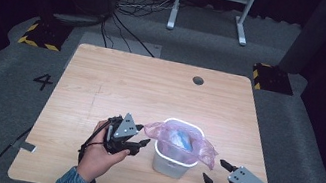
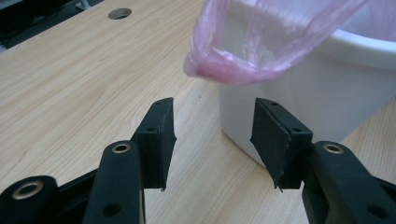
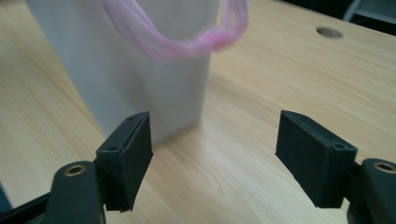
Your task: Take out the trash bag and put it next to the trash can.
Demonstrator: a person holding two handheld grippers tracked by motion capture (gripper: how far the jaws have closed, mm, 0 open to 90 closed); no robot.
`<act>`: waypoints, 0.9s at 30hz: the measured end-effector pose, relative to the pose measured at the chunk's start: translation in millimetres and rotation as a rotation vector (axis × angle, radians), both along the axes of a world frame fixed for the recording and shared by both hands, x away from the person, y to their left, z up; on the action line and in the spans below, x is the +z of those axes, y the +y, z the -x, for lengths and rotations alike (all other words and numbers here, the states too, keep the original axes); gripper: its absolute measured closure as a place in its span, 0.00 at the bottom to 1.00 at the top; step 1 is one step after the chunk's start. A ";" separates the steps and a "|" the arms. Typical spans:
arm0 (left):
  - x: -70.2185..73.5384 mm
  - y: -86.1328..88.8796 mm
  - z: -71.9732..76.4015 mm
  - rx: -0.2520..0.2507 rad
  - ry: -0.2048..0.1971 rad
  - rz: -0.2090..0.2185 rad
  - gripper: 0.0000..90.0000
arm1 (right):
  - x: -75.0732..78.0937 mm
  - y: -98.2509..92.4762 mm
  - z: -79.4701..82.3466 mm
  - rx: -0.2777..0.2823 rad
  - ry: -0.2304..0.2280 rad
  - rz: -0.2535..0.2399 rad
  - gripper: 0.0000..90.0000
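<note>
Flanking the white bin (image 1: 170,161), my left gripper (image 1: 140,146) and right gripper (image 1: 215,172) gape empty (pink liner (image 1: 201,149) draped); next, tuck its rim.

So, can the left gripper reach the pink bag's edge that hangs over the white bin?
Probably yes. The left gripper is open, right beside the white bin, and the pink bag hangs just above and ahead of its jaws, with nothing between them.
</note>
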State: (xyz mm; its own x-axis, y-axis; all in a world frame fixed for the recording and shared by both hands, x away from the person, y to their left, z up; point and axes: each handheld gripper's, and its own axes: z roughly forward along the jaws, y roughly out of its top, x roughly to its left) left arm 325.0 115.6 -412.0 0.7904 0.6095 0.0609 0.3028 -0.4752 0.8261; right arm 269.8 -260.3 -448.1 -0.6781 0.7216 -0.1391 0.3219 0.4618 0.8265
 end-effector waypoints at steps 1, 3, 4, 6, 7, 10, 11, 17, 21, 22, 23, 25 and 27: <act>0.3 0.1 0.1 0.004 0.000 0.003 0.55 | -1.0 2.1 1.2 -0.011 -0.002 0.052 0.29; 1.9 -0.6 -0.4 0.007 0.001 0.013 0.56 | -2.9 2.8 0.7 -0.035 0.006 0.020 0.37; 3.0 -1.2 -0.4 0.007 0.003 0.020 0.56 | -3.3 1.5 -0.9 -0.043 0.025 -0.020 0.46; 4.4 -1.9 -0.5 0.001 0.004 0.025 0.61 | -2.8 -1.7 -4.9 -0.048 0.072 -0.091 0.62; 6.2 -2.7 -0.5 -0.006 0.002 0.029 0.61 | -2.8 -1.7 -4.9 -0.048 0.072 -0.091 0.62; 15.9 -5.4 0.0 -0.014 -0.022 0.049 0.67 | 4.3 -1.7 -12.0 -0.020 0.092 -0.234 0.73; 19.7 -6.0 0.3 -0.018 -0.032 0.061 0.69 | 8.5 -1.0 -13.9 -0.020 0.081 -0.262 0.75; 39.8 -15.3 1.0 -0.064 -0.064 0.094 0.75 | 44.5 5.8 -19.5 -0.012 -0.032 -0.350 0.75; 45.4 -28.6 0.8 -0.094 -0.077 0.100 0.79 | 62.0 20.1 -24.9 0.052 -0.042 -0.357 0.68; 46.2 -31.5 0.7 -0.100 -0.078 0.100 0.80 | 64.2 23.1 -25.7 0.063 -0.044 -0.354 0.65; 46.8 -34.1 0.3 -0.104 -0.078 0.101 0.81 | 66.7 27.2 -27.1 0.082 -0.046 -0.346 0.61; 47.3 -38.8 -1.2 -0.111 -0.074 0.110 0.82 | 70.2 36.0 -30.3 0.119 -0.040 -0.331 0.52; 47.7 -41.5 -2.4 -0.114 -0.067 0.117 0.84 | 71.7 44.8 -34.1 0.160 -0.033 -0.322 0.44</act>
State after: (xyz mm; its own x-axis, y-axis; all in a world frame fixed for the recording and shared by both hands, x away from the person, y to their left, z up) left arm 327.4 74.1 -364.3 0.8515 0.5221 0.0495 0.1950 -0.4028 0.8943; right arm 303.8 -215.5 -376.4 -0.7848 0.6174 0.0546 0.2378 0.2186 0.9464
